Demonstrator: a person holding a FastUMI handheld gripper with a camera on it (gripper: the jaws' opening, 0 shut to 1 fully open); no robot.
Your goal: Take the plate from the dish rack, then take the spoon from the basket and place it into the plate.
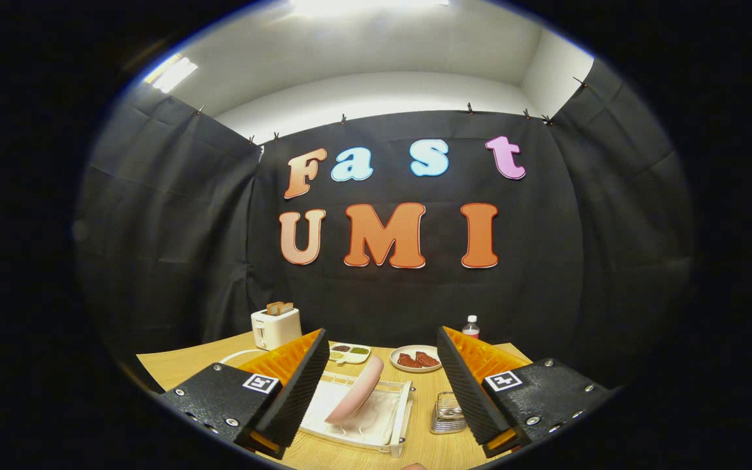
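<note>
A pink plate (354,397) leans on its edge in a white dish rack (397,423) on the wooden table, just ahead of my fingers and nearer the left one. To the right of the rack stands a small wire basket (448,414) with a spoon's metal showing inside, close to the right finger (474,391). My gripper (379,385) hovers above the table, open wide, with nothing between its fingers.
Beyond the rack sit a white toaster (275,328) with toast at the back left, a small divided dish (349,353) of beans, a plate of red meat slices (417,359), and a bottle (471,326) at the back right. Bare wooden table (173,369) lies to the left.
</note>
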